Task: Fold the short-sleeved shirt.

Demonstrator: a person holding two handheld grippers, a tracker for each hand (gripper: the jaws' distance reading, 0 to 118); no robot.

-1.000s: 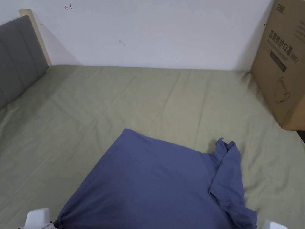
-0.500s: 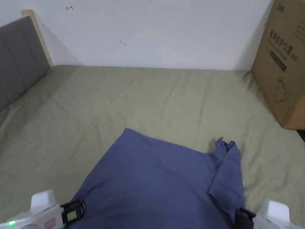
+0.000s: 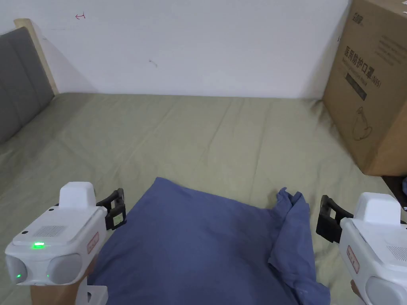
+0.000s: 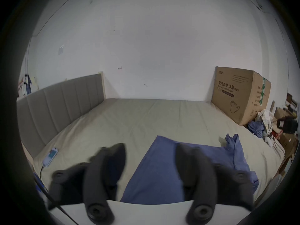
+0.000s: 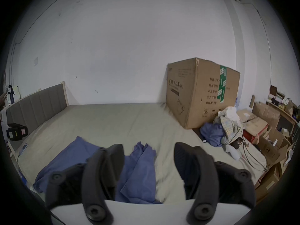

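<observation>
Head view, left to right: grey headboard (image 3: 18, 79) at the far left edge, against the white wall (image 3: 198, 43). Bed (image 3: 198, 131) covered in a pale green sheet, creased, running from the headboard to the box. Left gripper (image 3: 116, 209) sits low on the left, above the sheet, just beside the shirt's left edge; a green light shows on its white body. Blue shirt (image 3: 198, 246) lies on the near part of the bed, between the two grippers, mostly flat, far corner pointing toward the wall. Its right side carries a bunched fold of cloth, likely a sleeve, rumpled and doubled over. Right gripper (image 3: 328, 219) sits low on the right, just beside that bunched fold, apart from it. Cardboard box (image 3: 373, 91) stands on the bed's far right, against the wall.

Left gripper view: jaws spread wide, nothing between them. The shirt's left edge (image 4: 162, 171) runs through the gap, lying on the sheet beyond and below. A phone (image 4: 50, 155) with a cable lies on the sheet near the headboard.

Right gripper view: jaws spread wide, holding nothing. The bunched fold lies beyond the gap, nearer the left jaw. A pile of clothes (image 5: 222, 129) and smaller cartons lie to the right of the box, off the bed.
</observation>
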